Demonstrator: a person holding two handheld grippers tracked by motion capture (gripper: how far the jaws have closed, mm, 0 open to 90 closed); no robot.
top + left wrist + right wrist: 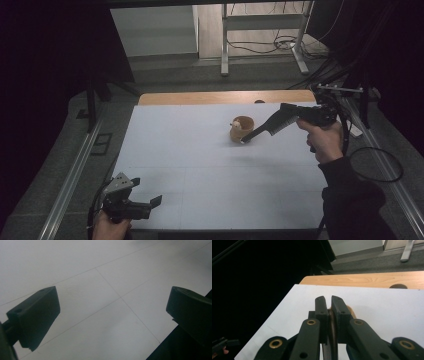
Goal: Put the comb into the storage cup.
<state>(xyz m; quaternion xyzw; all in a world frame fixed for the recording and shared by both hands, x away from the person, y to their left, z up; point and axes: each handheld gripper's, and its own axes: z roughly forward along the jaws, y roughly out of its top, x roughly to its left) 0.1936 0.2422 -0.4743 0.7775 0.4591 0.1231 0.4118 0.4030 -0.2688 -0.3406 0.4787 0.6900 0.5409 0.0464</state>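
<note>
A small wooden cup (241,130) stands on the white table top (200,165), right of its middle, with a small pale object (235,124) inside it. My right gripper (246,139) reaches in from the right and is shut on the cup's near rim. In the right gripper view the thin brown rim (332,323) sits pinched between the two black jaws of the right gripper (328,300). My left gripper (150,196) is held low at the front left corner of the table. Its jaws stand wide apart, the left gripper (112,307) open over bare white surface.
A wooden strip (225,96) borders the table's far edge. Metal rails (70,180) run along both sides. A looped cable (377,165) lies to the right. Metal frame legs (224,45) and cables stand on the floor beyond the table.
</note>
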